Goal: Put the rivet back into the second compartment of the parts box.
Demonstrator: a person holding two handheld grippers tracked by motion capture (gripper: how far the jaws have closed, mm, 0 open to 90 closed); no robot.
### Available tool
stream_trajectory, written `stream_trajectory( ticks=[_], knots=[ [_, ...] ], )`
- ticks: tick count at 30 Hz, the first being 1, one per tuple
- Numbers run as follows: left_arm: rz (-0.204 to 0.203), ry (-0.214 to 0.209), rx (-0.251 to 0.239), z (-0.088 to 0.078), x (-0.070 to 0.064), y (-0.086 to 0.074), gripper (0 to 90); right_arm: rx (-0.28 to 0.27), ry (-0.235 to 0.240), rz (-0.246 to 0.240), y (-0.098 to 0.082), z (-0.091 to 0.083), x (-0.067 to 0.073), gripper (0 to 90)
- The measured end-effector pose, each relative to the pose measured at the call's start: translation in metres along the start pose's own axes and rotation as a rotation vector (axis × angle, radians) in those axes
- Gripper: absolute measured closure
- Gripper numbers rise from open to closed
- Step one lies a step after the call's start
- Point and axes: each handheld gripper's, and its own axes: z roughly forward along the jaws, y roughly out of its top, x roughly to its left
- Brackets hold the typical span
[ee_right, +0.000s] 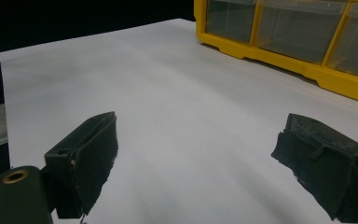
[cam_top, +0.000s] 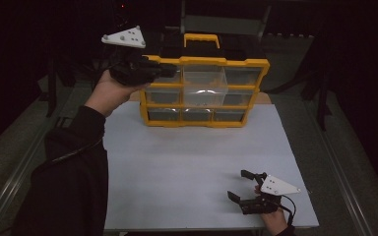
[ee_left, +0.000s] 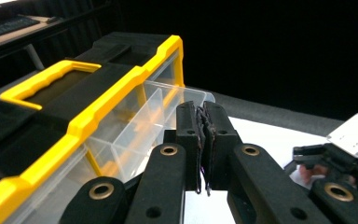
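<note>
A yellow and black organizer (cam_top: 204,61) with clear drawers stands at the back of the white table (cam_top: 187,162). Its top middle drawer (cam_top: 204,86) is pulled out a little. My left gripper (cam_top: 170,70) hovers by the top left corner of the organizer front, held up in a hand. In the left gripper view its jaws are pressed together (ee_left: 203,135) with nothing seen between them, beside the clear drawer (ee_left: 140,121). My right gripper (cam_top: 237,184) rests low at the table's near right. It stands open (ee_right: 196,158) over bare table, far from the organizer (ee_right: 279,58).
The organizer's black top carries a yellow handle (cam_top: 202,38). A dark floor and metal frame legs surround the table. The table's front edge (cam_top: 202,227) lies just behind the right hand. In the left gripper view the right gripper (ee_left: 296,158) shows far off.
</note>
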Motion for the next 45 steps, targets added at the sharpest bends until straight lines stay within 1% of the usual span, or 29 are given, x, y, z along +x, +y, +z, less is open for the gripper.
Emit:
stream_trajectory(
  ticks=[5, 6, 7, 11, 13, 14, 15, 17, 18, 19, 22, 23, 24, 28, 29, 33, 34, 37, 39, 41, 43, 44, 45],
  knots=[
    [-0.01, -0.016, -0.031, 0.013, 0.003, 0.006, 85.5, 0.002, 0.001, 0.001, -0.001, 0.0, 0.0, 11.0],
    [-0.013, -0.013, -0.041, 0.017, 0.003, 0.007, 85.5, 0.002, 0.002, 0.001, -0.001, 0.0, 0.0, 11.0],
    [-0.019, -0.023, -0.05, 0.02, 0.004, 0.009, 85.5, 0.001, 0.002, 0.001, -0.001, 0.0, 0.0, 11.0],
    [-0.027, -0.028, -0.055, 0.035, 0.003, 0.011, 85.5, 0.002, 0.0, 0.002, -0.001, 0.0, -0.001, 11.0],
    [-0.035, -0.039, -0.065, 0.043, 0.003, 0.011, 85.4, 0.002, 0.002, 0.003, -0.001, 0.0, -0.001, 11.1],
    [-0.04, -0.032, -0.065, 0.047, 0.003, 0.012, 85.5, 0.002, 0.003, 0.004, -0.001, 0.0, -0.001, 11.0],
    [-0.048, -0.041, -0.068, 0.051, 0.003, 0.012, 85.5, 0.001, 0.003, 0.004, -0.001, 0.0, -0.001, 11.0],
    [-0.056, -0.035, -0.07, 0.058, 0.002, 0.012, 85.4, 0.0, 0.003, 0.005, -0.001, -0.001, -0.001, 11.0],
    [-0.064, -0.041, -0.07, 0.062, 0.002, 0.012, 85.4, 0.0, 0.002, 0.005, -0.001, -0.001, -0.001, 11.0],
    [-0.063, -0.037, -0.067, 0.066, 0.002, 0.012, 85.4, 0.0, 0.002, 0.006, -0.001, -0.001, -0.001, 11.0],
    [-0.08, -0.034, -0.068, 0.076, 0.001, 0.01, 85.4, -0.002, 0.002, 0.004, -0.001, -0.001, -0.001, 11.0],
    [-0.089, -0.033, -0.063, 0.079, 0.001, 0.01, 85.3, -0.002, 0.002, 0.005, -0.001, -0.001, -0.001, 11.0],
    [-0.089, -0.03, -0.06, 0.082, 0.001, 0.009, 85.4, -0.002, 0.002, 0.007, -0.001, -0.001, -0.001, 11.0],
    [-0.106, -0.002, -0.024, 0.093, 0.002, 0.005, 85.3, -0.002, 0.003, 0.005, -0.001, -0.001, -0.001, 11.0],
    [-0.108, -0.006, -0.023, 0.094, 0.003, 0.005, 85.3, -0.003, 0.002, 0.004, -0.001, -0.001, -0.001, 11.0],
    [-0.109, 0.002, 0.016, 0.102, 0.003, 0.003, 85.3, -0.003, 0.003, 0.007, -0.001, -0.002, -0.001, 11.0],
    [-0.117, 0.005, 0.027, 0.105, 0.003, 0.003, 85.3, -0.001, 0.002, 0.007, -0.001, -0.002, -0.001, 11.0],
    [-0.112, 0.01, 0.05, 0.109, 0.003, 0.003, 85.3, 0.001, 0.002, 0.005, -0.001, -0.002, -0.001, 11.0],
    [-0.117, 0.016, 0.048, 0.11, 0.003, 0.003, 85.3, 0.0, 0.002, 0.005, -0.001, -0.002, -0.001, 11.0],
    [-0.115, 0.012, 0.05, 0.111, 0.003, 0.004, 85.3, 0.001, 0.002, 0.006, -0.001, -0.002, -0.001, 11.0],
    [-0.108, 0.024, 0.067, 0.114, 0.003, 0.004, 85.3, 0.001, 0.002, 0.006, -0.001, -0.002, -0.001, 11.0],
    [-0.107, 0.019, 0.073, 0.114, 0.003, 0.003, 85.3, 0.0, 0.003, 0.006, -0.001, -0.002, -0.001, 11.0],
    [-0.106, 0.031, 0.079, 0.115, 0.004, 0.003, 85.2, 0.001, 0.003, 0.006, -0.001, -0.002, -0.001, 11.0]
  ],
)
